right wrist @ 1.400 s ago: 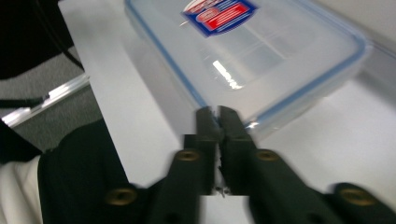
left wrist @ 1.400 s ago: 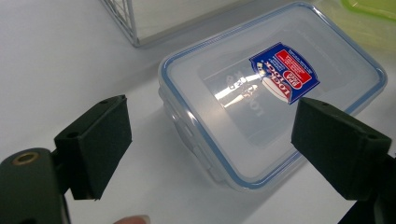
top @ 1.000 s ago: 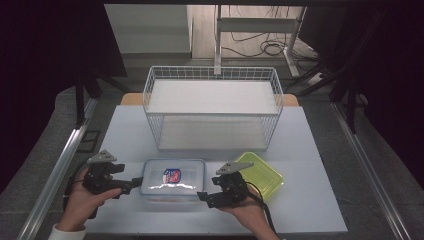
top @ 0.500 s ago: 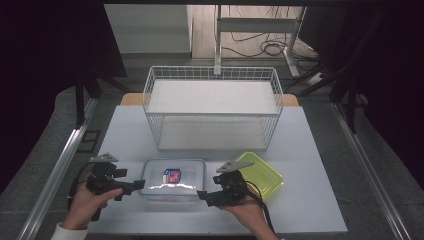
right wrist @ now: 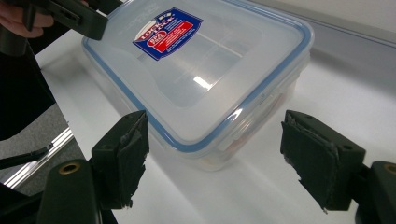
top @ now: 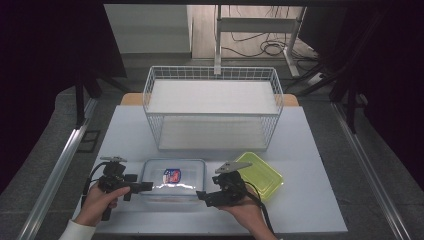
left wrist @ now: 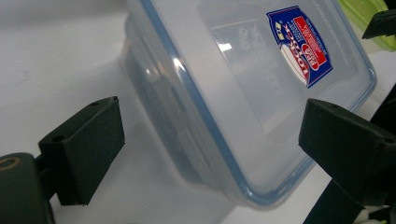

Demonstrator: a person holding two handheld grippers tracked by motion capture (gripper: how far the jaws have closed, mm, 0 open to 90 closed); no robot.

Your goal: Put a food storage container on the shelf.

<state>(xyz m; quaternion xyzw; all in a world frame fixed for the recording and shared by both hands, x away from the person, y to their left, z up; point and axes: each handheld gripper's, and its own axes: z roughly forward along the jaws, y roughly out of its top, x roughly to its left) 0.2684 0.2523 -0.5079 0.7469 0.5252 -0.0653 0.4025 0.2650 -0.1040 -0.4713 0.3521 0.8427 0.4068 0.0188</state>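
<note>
The pale surface [top: 310, 165] carried a wire basket [top: 212, 107] at centre frame. Lower down lay a clear lidded container [top: 172, 179] and, to its right, a green lid [top: 260, 172].

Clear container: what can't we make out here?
- Clear container: contents unreadable through its glare in the high view; label print too small.
- Left gripper view: near wall blurred, latch state unclear.
- Green lid: near corner hidden by the right gripper, high view.

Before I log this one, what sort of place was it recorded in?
Most likely a lab or workshop set up for recording, not a home. A plain white table stands between dark curtains, cables trail over the floor behind it, and the props are few: a wire basket and a clear box.
</note>
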